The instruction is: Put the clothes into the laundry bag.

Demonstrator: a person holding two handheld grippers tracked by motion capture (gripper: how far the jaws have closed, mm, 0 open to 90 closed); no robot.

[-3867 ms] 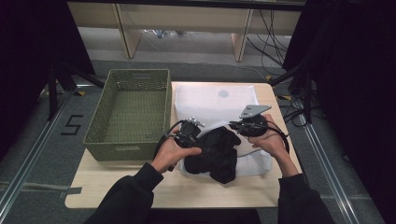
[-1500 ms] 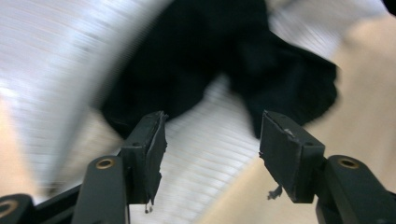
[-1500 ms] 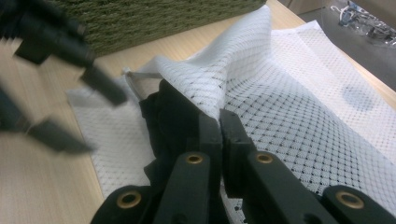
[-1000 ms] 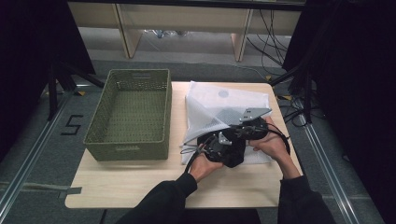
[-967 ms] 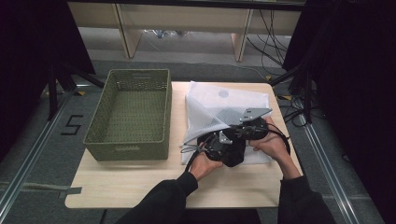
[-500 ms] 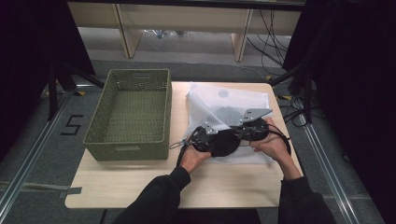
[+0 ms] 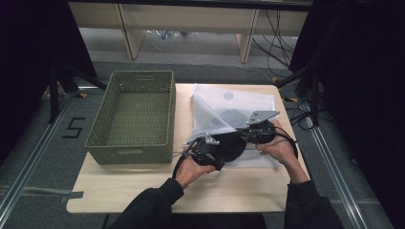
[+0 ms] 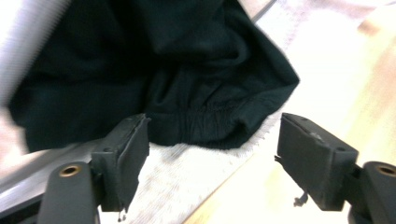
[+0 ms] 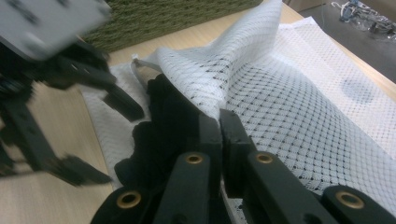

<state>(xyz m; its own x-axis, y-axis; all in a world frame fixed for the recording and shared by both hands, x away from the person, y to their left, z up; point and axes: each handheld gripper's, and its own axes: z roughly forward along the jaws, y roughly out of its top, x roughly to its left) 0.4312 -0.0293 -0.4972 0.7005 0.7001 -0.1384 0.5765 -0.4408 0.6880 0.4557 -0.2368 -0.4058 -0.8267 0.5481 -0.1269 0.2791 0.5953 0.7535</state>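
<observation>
A black garment (image 7: 230, 145) lies half inside the mouth of a white mesh bag (image 7: 229, 102) on the right part of the table. My right gripper (image 9: 219, 122) is shut on the bag's upper edge (image 9: 210, 88) and holds it lifted over the garment (image 9: 159, 126). My left gripper (image 8: 217, 140) has just been opening. Its jaws stand wide with nothing pressed between them, just short of the garment's elastic hem (image 8: 205, 114), above the lower mesh layer (image 8: 187, 172). In the high view the left gripper (image 7: 210, 150) sits at the bag's front left, the right gripper (image 7: 249, 133) beside it.
A green woven basket (image 7: 129, 148) stands at the table's left, also seen at the top of the right gripper view as the basket (image 9: 163, 18). Bare wooden tabletop (image 7: 143, 186) runs along the front edge. Cables and dark frames lie on the floor beyond.
The left gripper has drawn back to the left from the bag's mouth, and its jaws have opened off the black garment. The right gripper has kept still, holding the mesh edge.
</observation>
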